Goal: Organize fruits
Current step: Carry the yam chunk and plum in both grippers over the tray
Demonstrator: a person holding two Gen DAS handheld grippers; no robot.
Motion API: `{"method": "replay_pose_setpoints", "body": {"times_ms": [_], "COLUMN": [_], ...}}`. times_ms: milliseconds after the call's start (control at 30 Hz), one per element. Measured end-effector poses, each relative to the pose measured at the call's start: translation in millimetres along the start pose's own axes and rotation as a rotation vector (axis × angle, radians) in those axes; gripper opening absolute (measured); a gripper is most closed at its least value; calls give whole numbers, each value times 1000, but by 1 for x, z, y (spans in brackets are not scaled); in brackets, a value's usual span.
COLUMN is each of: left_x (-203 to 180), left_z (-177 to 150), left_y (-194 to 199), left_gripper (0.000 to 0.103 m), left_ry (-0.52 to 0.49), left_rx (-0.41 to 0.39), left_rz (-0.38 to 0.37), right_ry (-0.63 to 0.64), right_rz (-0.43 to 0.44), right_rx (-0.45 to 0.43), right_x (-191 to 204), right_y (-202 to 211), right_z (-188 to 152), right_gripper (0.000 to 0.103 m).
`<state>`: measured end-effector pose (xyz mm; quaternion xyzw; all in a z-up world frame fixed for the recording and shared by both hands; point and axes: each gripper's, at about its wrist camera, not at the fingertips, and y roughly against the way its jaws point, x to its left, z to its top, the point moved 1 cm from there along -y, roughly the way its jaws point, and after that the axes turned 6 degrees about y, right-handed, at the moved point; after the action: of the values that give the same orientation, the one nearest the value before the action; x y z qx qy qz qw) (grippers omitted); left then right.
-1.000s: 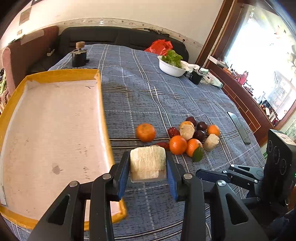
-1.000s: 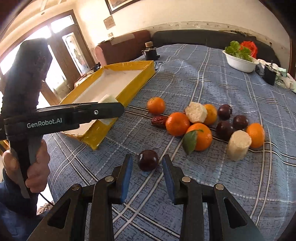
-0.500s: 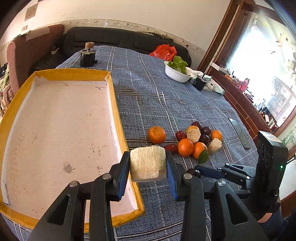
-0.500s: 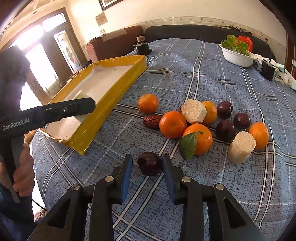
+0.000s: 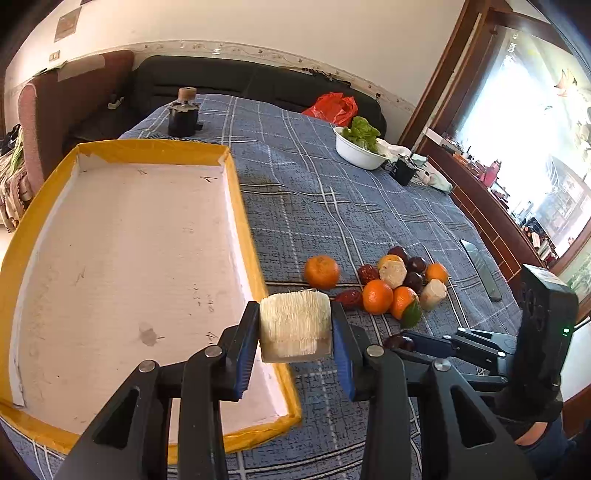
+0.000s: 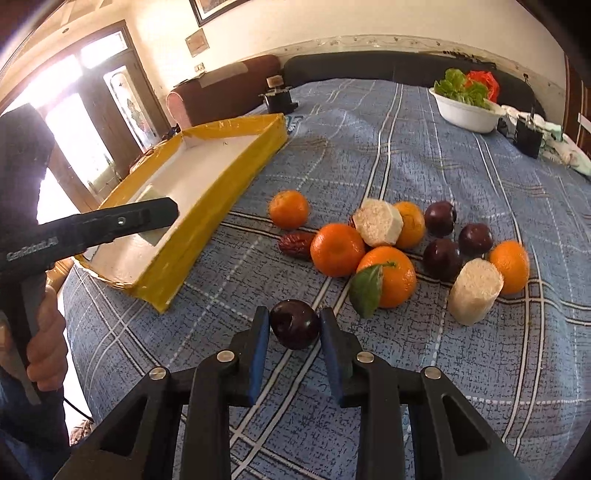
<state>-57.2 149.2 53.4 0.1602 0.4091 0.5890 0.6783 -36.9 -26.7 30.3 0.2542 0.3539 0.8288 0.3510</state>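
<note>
I was working in a home's living room. A dark sofa point(image 5: 258, 85) and a maroon armchair point(image 6: 225, 88) stood against a cream wall with a patterned border, and a framed picture point(image 6: 212, 9) hung above. The table wore a blue plaid cloth point(image 5: 332, 192). Wooden doors with glass panes point(image 6: 122, 96) let daylight in, and a low wooden cabinet point(image 5: 498, 221) ran beneath a bright window.

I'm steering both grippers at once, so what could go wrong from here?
1. The round dark plum sits between the right gripper pads at their tips and could squirt out.
2. The pale fibrous cylinder chunk in the left gripper hangs over the yellow-rimmed white tray edge; released now, it may fall outside.
</note>
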Motion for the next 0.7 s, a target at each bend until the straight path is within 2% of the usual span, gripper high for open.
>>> {"method": "replay_pose_setpoints", "body": {"times_ms": [233, 433, 600, 700], "left_x": [32, 76, 102, 108], "left_z": [16, 32, 43, 44], "left_y": [13, 12, 1, -4], "left_gripper": [36, 36, 36, 36], "left_ry": [44, 106, 157, 178], "left_rx": [-35, -32, -28, -35], "left_rz": [54, 141, 206, 212], "right_ry": [13, 9, -3, -54], "right_rz": [46, 149, 219, 242], "right_rx": [-54, -99, -91, -70], "right_x": [16, 41, 66, 73], "right_y": [18, 13, -23, -54], "right_z": [27, 74, 110, 121], "right_gripper": [31, 31, 31, 31]}}
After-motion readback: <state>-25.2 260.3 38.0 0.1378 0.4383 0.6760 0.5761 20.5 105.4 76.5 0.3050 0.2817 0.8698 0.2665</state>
